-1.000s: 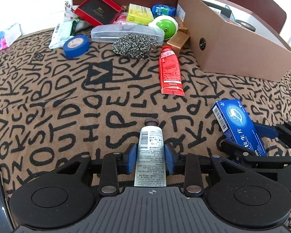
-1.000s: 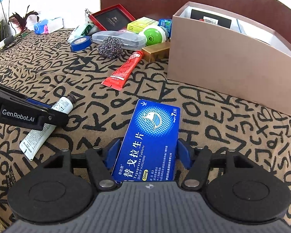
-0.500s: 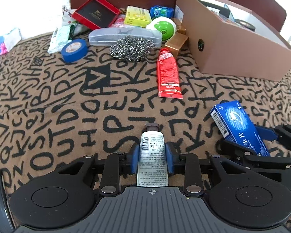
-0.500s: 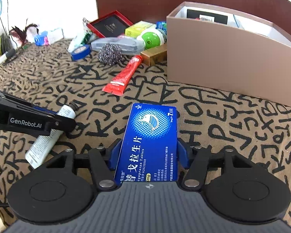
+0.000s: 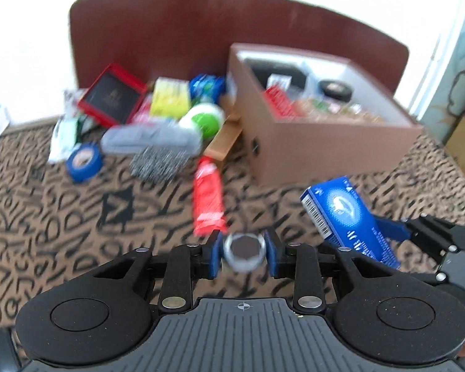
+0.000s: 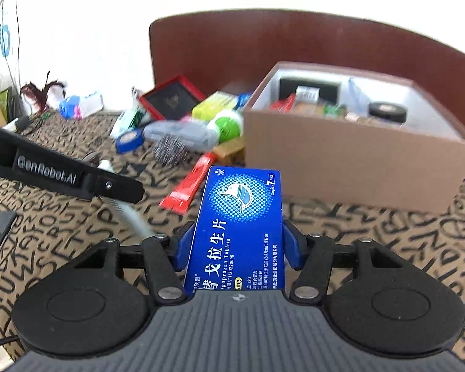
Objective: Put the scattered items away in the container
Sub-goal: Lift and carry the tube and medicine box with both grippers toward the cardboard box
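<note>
My left gripper point(image 5: 243, 255) is shut on a white tube point(image 5: 244, 252), lifted and seen end-on, cap forward. It also shows in the right wrist view point(image 6: 130, 214), hanging below the left gripper's finger point(image 6: 114, 186). My right gripper point(image 6: 237, 245) is shut on a blue tablet box point(image 6: 240, 226), held above the cloth; the box also shows in the left wrist view point(image 5: 347, 217). The open brown cardboard box point(image 5: 325, 152) stands ahead to the right, holding several items point(image 6: 341, 105).
On the letter-patterned cloth point(image 5: 62, 217) lie a red tube point(image 5: 207, 198), steel scourer point(image 5: 158, 161), blue tape roll point(image 5: 83, 161), grey case point(image 5: 148, 138), green-white ball point(image 5: 204, 121), yellow box point(image 5: 170, 97), red-framed box point(image 5: 111, 94). A brown headboard point(image 5: 201, 24) stands behind.
Both grippers have lifted off the cloth and tilted up, carrying the white tube and the blue box. The open cardboard box's inside now shows.
</note>
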`<state>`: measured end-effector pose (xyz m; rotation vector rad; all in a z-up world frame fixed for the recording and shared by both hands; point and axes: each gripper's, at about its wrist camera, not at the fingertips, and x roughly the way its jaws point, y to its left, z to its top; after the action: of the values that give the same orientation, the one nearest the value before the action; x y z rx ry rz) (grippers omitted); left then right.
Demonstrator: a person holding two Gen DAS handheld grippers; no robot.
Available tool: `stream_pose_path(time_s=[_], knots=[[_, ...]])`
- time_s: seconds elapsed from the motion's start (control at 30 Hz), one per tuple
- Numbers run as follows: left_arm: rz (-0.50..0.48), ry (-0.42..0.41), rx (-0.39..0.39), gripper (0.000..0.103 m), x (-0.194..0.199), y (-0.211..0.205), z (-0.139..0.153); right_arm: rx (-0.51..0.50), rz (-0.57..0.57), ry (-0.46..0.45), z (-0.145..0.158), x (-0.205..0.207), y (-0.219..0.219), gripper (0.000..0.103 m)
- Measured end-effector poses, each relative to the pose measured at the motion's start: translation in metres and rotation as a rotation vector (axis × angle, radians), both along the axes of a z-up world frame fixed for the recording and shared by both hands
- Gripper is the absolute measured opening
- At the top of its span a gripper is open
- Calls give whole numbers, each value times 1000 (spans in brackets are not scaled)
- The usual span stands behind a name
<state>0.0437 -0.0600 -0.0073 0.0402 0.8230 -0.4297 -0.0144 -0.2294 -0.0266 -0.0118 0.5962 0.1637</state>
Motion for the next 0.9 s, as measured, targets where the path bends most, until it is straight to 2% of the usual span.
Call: stream_pose_path(time_s=[0.03,0.1,0.3,0.33,0.37,0.4,0.43,0.47,0.53,0.67,0.73,0.77,0.9], knots=[[-9,-11,-6,27,1,-4,4,-3,-6,-13,4,0,-3,63],[-27,-33,-14,6,4,-12,13,-8,-17,-34,10,0,-9,63],[-42,-81,0,7,16,-32,29,-15,-39,-75,21,4,-20,63],[-42,-77,3,9,18,-33,28,-12,-40,-76,21,4,-21,63],[-41,-69,9,23,18,-34,26,-8,-41,-73,20,4,-22,63],[-44,-63,19,34,18,-34,21,-5,-39,-66,18,4,-22,63],[-46,-60,40,39,17,-34,15,-3,-37,-57,15,4,-21,63],[-48,-52,65,51,15,-34,7,-1,-35,-44,12,5,-21,63],[-46,-6,108,53,15,-36,-15,7,-31,-20,5,4,-20,63],[-68,127,94,54,18,-40,-51,26,-34,13,-4,7,-19,63],[-67,136,112,58,20,-44,-62,22,-41,18,-6,6,-19,63],[-61,137,121,64,22,-45,-66,24,-44,21,-7,5,-20,63],[-66,160,124,63,27,-51,-78,24,-59,33,-10,2,-22,63]])
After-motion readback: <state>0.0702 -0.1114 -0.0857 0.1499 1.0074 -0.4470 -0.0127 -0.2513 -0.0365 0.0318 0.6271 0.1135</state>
